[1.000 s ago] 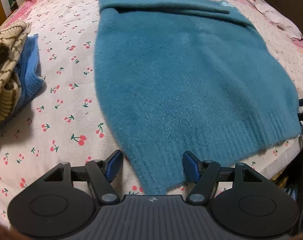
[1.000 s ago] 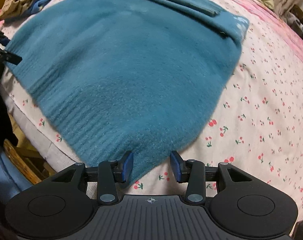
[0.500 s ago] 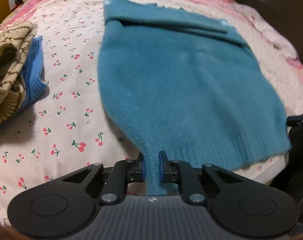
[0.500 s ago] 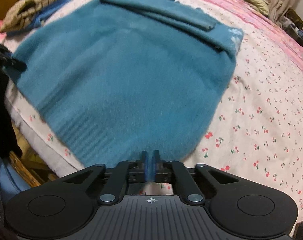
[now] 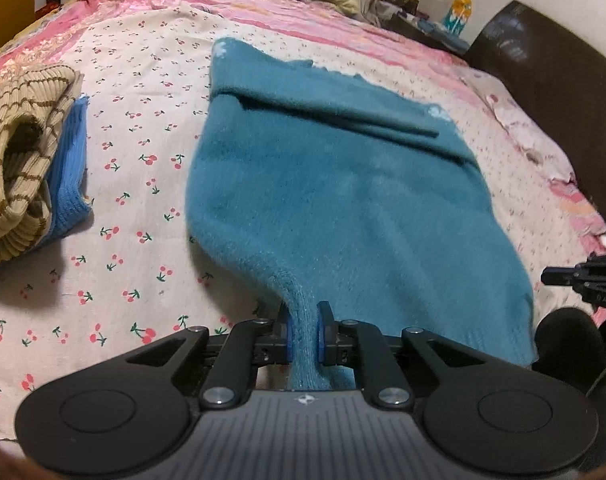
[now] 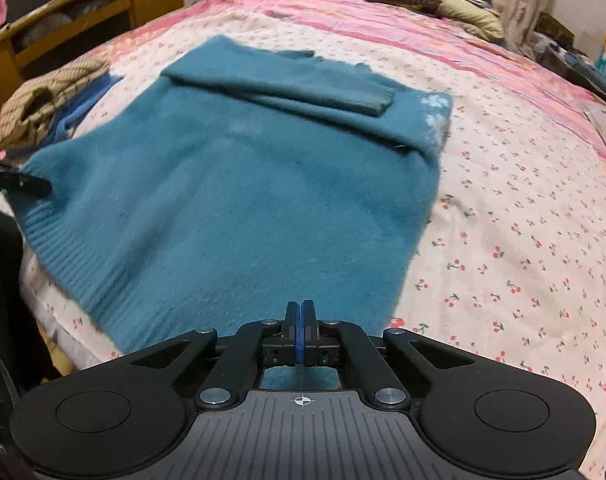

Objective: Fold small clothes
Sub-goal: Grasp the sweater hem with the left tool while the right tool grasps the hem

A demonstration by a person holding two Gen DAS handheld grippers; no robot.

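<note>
Lying on the cherry-print bed [image 5: 115, 184], the teal sweater [image 5: 343, 208] has both hem corners pinched: left gripper [image 5: 303, 336] and right gripper [image 6: 300, 336] fingers clamp it; folded clothes [image 5: 23, 152] lie beside it.

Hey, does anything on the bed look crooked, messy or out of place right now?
Nothing is spilled or damaged. The teal sweater lies mostly flat with its sleeves folded across the top; only its hem corners are bunched where the left gripper and right gripper pinch them.

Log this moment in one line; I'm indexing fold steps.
left gripper: shut on teal sweater hem corner | right gripper: shut on other corner | hem lifted
</note>
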